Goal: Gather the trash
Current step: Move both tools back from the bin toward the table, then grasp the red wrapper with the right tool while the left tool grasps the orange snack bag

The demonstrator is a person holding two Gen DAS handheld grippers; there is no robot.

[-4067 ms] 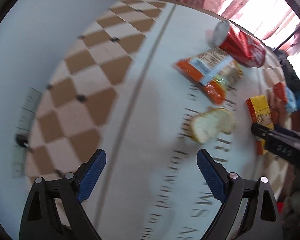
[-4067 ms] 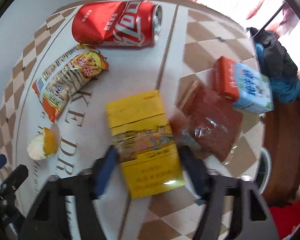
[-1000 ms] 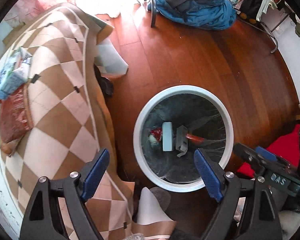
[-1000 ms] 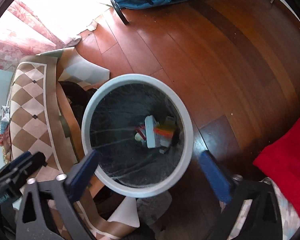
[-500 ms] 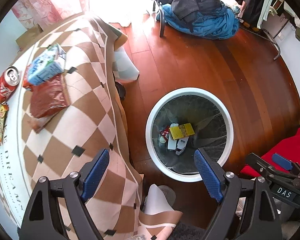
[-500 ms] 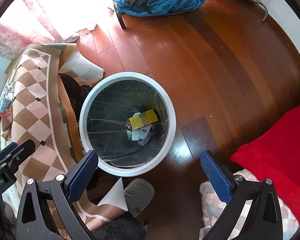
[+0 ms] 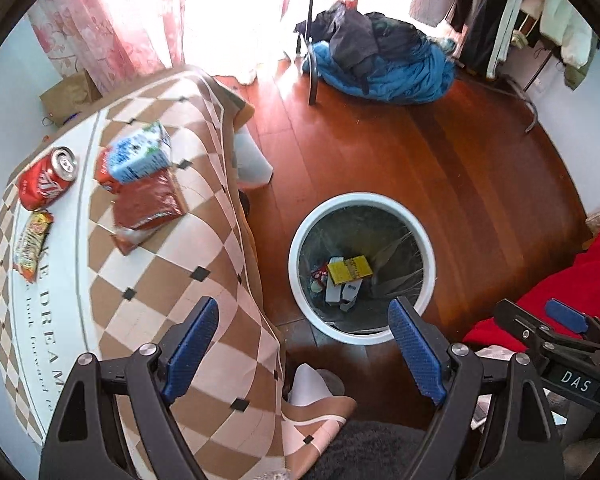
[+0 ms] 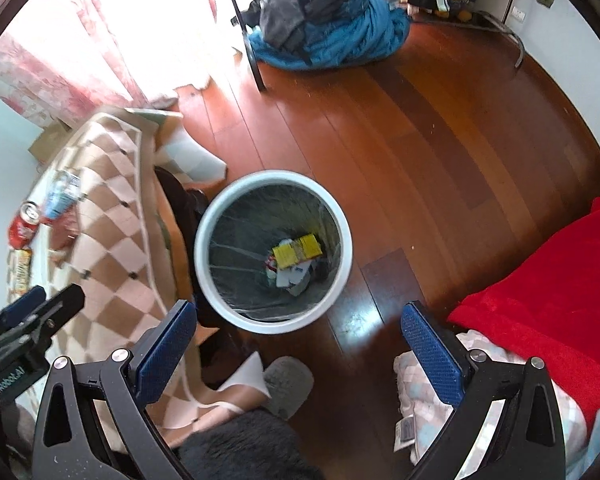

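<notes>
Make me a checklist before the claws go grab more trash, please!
1. Right claw empty and open: ok, nothing between its blue pads.
2. Left claw empty and open: ok.
3. Yellow box inside the trash bin: ok, it lies on top of the other trash.
4. Trash left on the table: ok, the red can, snack packet, blue and white carton and dark red wrapper wait there.
5. Room in the bin: ok, trash only covers the bottom.
6. Is the can empty: cannot tell.
</notes>
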